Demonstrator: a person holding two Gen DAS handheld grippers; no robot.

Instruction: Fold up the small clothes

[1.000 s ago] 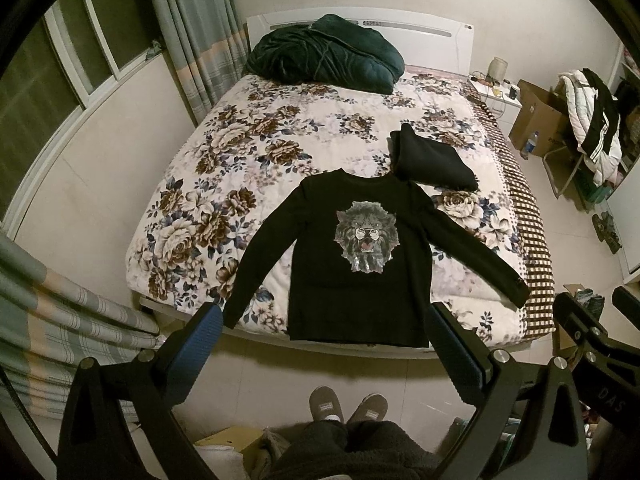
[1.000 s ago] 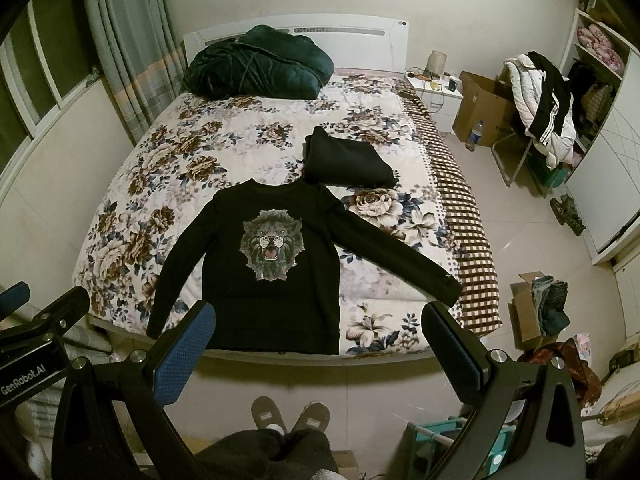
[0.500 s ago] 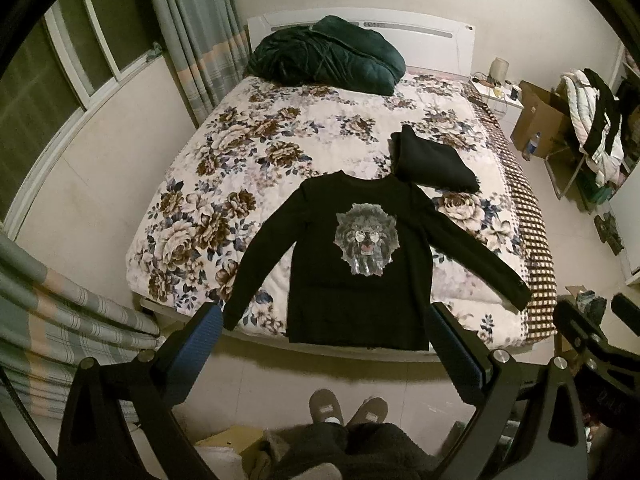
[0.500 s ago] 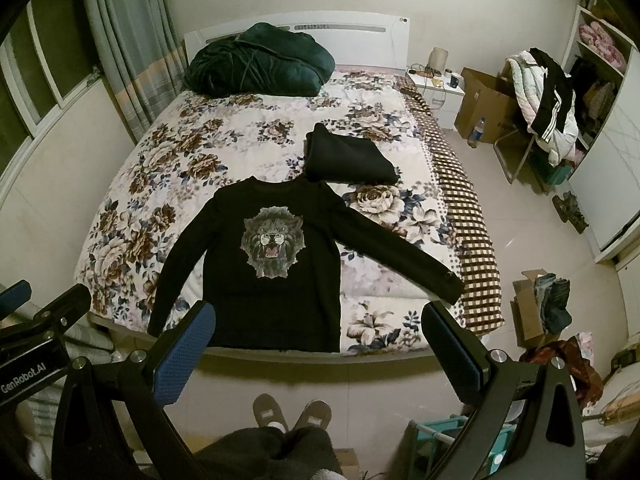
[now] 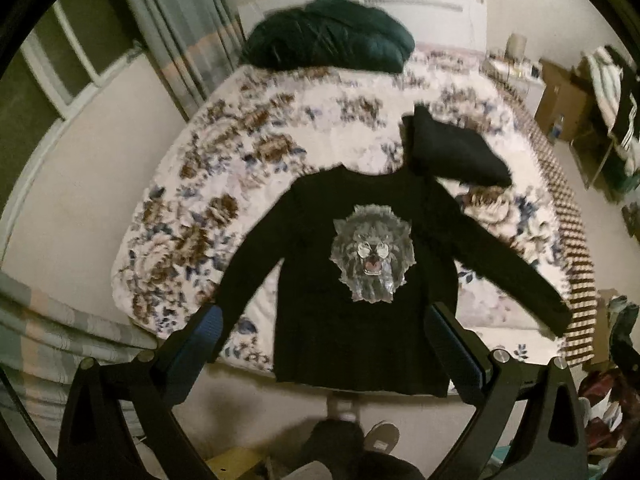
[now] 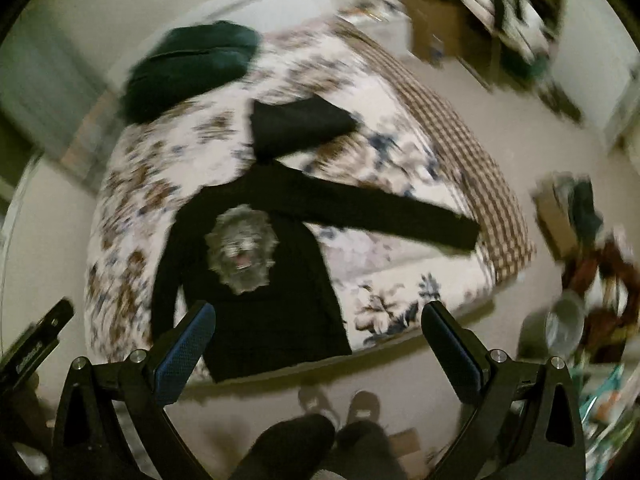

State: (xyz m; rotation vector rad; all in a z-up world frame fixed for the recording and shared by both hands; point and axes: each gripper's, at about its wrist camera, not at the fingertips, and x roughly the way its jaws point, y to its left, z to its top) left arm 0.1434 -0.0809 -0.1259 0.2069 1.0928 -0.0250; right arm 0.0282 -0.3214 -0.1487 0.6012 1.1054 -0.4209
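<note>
A black long-sleeved sweater with a grey lion print lies flat, front up, at the foot of the bed, sleeves spread; it also shows in the right wrist view. A folded black garment lies just beyond its right shoulder, also seen in the right wrist view. My left gripper is open and empty, above the sweater's hem. My right gripper is open and empty, tilted, near the hem and the bed's front edge.
The bed has a floral cover with a checked border. A dark green duvet sits at the headboard. A wall and window are left. Boxes and clutter lie on the floor right. The person's slippers are below.
Both grippers have moved closer to the bed and sweater. The right gripper's view has rolled, tilting the bed. Both views are motion-blurred. Both stay open.
</note>
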